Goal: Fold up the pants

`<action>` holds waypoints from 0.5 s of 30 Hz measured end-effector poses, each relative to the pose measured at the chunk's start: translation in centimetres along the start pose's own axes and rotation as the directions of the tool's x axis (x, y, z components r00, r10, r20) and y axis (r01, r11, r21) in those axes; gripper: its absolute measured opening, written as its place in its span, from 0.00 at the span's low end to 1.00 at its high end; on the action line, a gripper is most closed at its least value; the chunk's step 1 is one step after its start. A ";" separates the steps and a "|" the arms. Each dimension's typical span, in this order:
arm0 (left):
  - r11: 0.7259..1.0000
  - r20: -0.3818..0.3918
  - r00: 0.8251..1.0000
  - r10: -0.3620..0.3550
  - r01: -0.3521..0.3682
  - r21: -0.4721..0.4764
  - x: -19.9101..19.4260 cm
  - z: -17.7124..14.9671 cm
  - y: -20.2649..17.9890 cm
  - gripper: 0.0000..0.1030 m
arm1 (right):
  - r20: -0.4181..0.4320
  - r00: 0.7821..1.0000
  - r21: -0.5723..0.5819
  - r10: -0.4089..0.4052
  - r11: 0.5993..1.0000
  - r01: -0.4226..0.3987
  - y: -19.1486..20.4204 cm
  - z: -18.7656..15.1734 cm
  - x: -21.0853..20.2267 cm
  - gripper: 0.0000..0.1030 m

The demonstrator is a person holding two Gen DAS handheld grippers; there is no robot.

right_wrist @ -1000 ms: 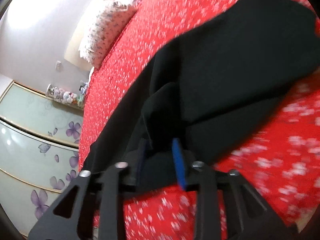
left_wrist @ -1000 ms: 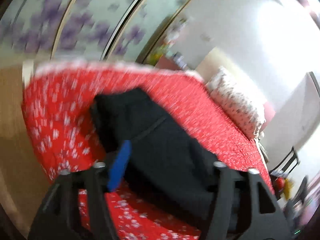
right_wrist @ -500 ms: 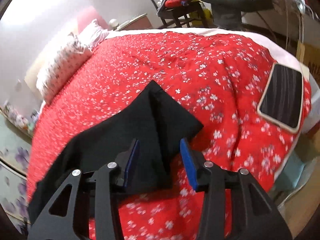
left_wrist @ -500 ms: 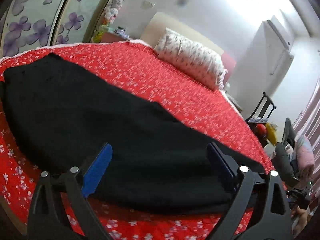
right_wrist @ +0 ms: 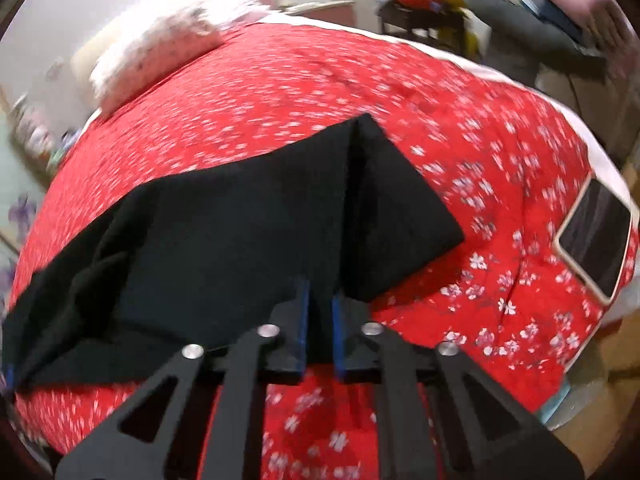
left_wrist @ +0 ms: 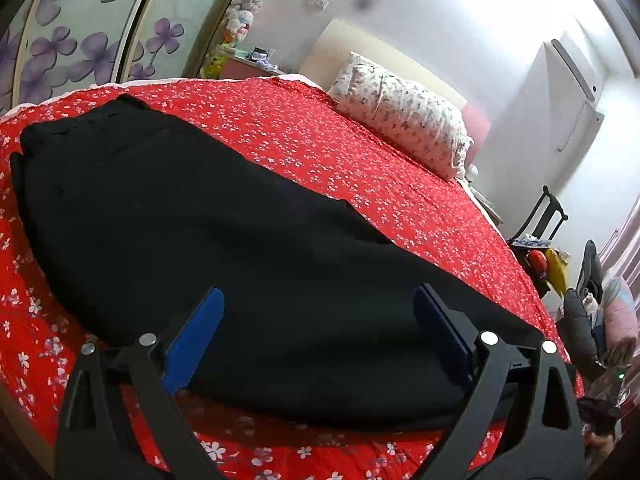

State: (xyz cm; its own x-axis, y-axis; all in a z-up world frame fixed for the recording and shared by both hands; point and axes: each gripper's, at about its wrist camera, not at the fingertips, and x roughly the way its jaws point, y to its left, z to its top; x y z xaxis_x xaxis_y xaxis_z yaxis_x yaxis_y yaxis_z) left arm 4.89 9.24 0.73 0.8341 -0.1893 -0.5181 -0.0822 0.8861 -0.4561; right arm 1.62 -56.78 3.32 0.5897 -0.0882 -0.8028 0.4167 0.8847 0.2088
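In the left wrist view, the black pants (left_wrist: 224, 240) lie stretched across the near side of a bed under a red floral bedspread (left_wrist: 360, 160), running from the far left toward the near right. The left gripper (left_wrist: 316, 336) hangs low over the pants' near edge with its blue-padded fingers (left_wrist: 192, 340) spread wide; the cloth lies below the gap and the pads do not press on it. A floral pillow (left_wrist: 404, 120) rests at the far end of the bed, a wardrobe with purple flower panels (left_wrist: 80, 40) stands at far left, and a dark chair (left_wrist: 548, 216) piled with things stands at far right. In the right wrist view, which is motion-blurred, the right gripper (right_wrist: 319, 328) has its fingers pinched nearly together on a raised fold of the pants (right_wrist: 240, 232), near the leg end, which forms a ridge running away from the pads. The rest of the cloth trails off to the left over the bedspread (right_wrist: 460, 120). A phone (right_wrist: 596, 236) lies screen up near the bed's right edge, well apart from the pants.
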 end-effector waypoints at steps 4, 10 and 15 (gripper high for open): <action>1.000 -0.001 1.000 0.008 -0.008 0.006 0.1 0.0 -0.2 0.94 | 0.069 0.996 -0.072 -0.055 0.996 0.060 0.9 1.9 -2.1 0.05; 0.999 0.003 1.000 0.026 -0.026 0.025 0.3 -0.1 -0.4 0.94 | 0.251 0.950 -0.122 -0.183 0.968 0.218 1.1 7.2 -5.8 0.04; 0.999 0.005 0.999 0.037 -0.037 0.022 0.6 0.1 -0.4 0.94 | 0.180 0.937 -0.130 -0.301 0.937 0.326 -0.4 7.5 -2.6 0.03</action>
State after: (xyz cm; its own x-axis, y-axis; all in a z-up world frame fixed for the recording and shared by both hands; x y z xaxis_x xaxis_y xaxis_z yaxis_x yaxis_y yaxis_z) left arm 5.46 8.85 0.66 0.8334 -0.1538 -0.5309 -0.1014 0.9017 -0.4204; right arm 5.12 -60.34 9.47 0.5515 -0.4309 -0.7143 0.4922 0.8594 -0.1384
